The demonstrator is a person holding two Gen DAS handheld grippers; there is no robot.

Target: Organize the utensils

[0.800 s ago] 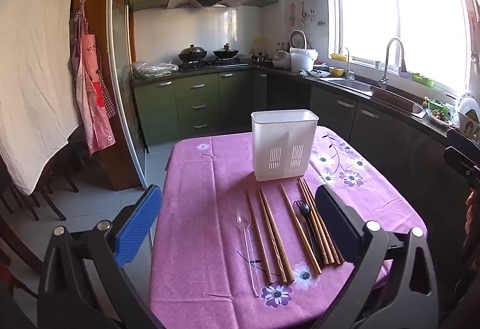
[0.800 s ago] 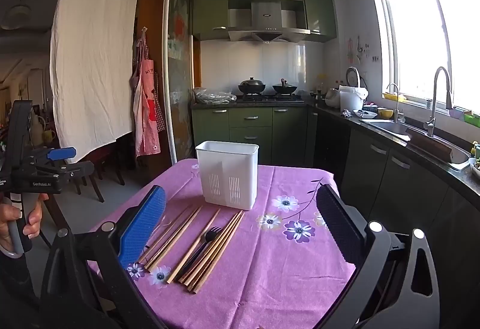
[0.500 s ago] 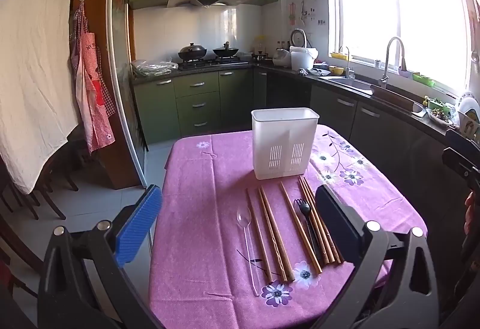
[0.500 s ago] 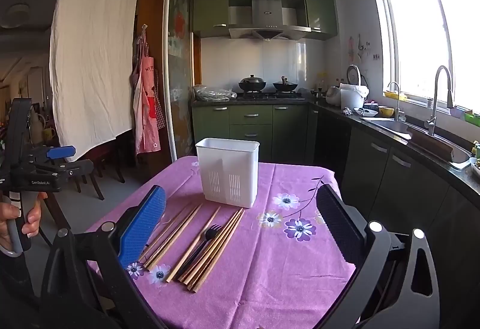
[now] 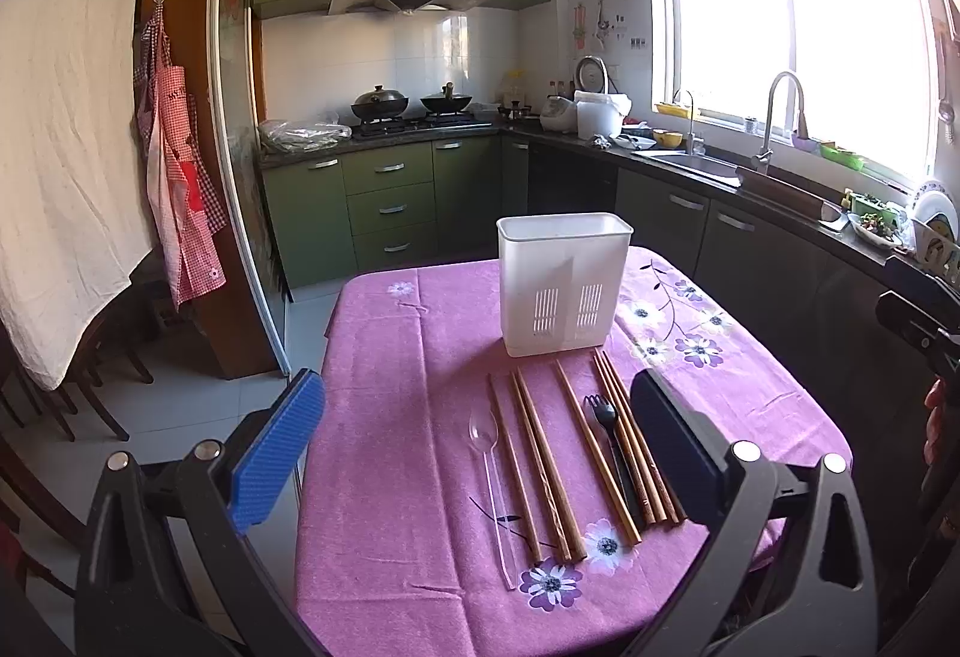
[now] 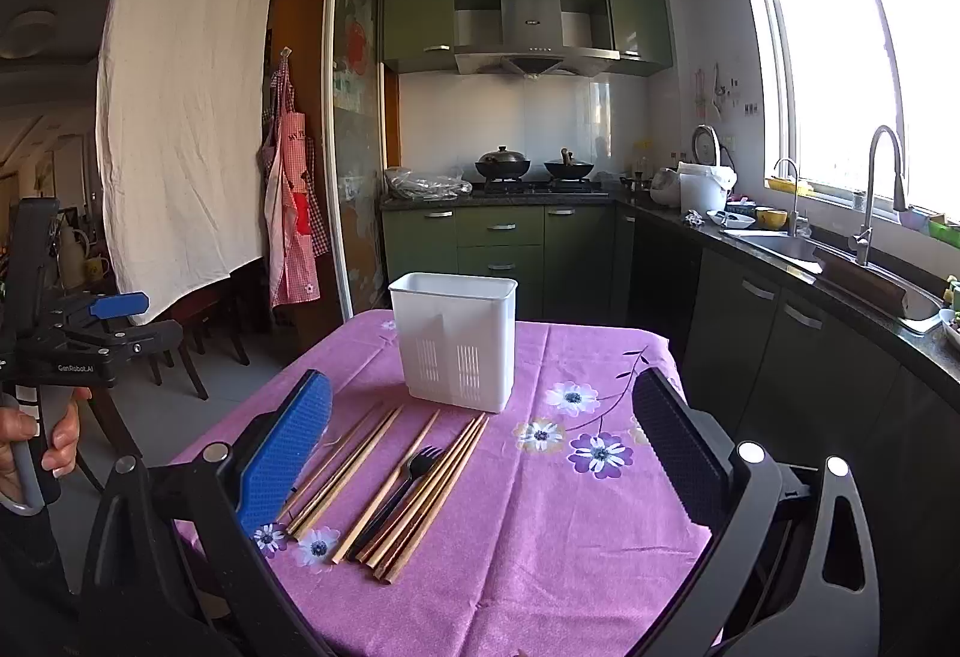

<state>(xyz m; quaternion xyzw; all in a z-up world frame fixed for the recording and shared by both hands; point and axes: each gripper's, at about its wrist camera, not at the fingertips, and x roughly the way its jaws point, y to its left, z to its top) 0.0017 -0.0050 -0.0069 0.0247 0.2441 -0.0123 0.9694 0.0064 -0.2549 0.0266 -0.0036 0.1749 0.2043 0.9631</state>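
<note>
Left gripper [image 5: 477, 444] fingers wide — empty, right gripper [image 6: 480, 453] likewise

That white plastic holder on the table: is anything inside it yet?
Nothing rises above the rim of the white holder, and the chopsticks lie on the cloth before it. Its opaque walls hide the bottom.

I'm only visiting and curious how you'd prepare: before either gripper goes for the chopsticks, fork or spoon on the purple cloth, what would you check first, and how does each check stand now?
1. Left gripper open and holding nothing: ok.
2. Right gripper open and holding nothing: ok.
3. White utensil holder upright, opening unobstructed: ok.
4. Holder's inside free of items: cannot tell; the cameras sit too low.
5. Chopsticks, black fork and clear spoon lying flat on the tablecloth in front of the holder: ok.
6. Fork separate from its neighbours: not ok; it lies tight among chopsticks.
</note>
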